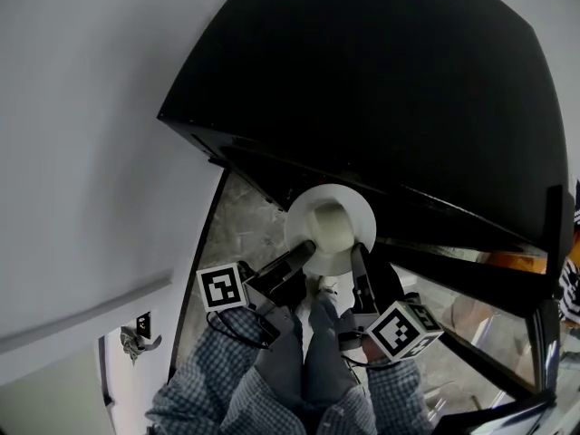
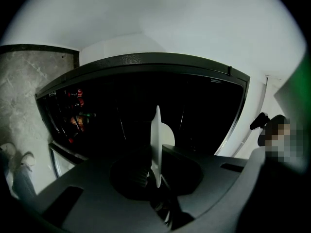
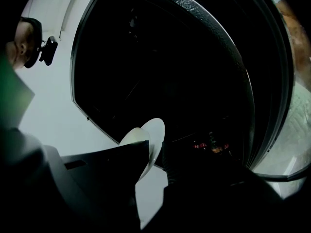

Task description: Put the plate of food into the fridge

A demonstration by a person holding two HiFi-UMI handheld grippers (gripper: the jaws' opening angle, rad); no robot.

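Nearest in the head view are the person's checked sleeves (image 1: 222, 370) and grey trousers (image 1: 304, 356). In front of them, the left gripper (image 1: 304, 254) has its fingers closed on the left rim of a white plate (image 1: 358, 214). The right gripper (image 1: 359, 261) clamps the opposite rim in the same way. Each gripper view shows the plate edge-on between the fingers. A pale dome of food (image 1: 331, 227) sits on the plate, which is held in the air above the grey stone floor (image 1: 240, 229), just before the black fridge (image 1: 390, 89). Small coloured items (image 2: 75, 120) show dimly in the fridge's dark front.
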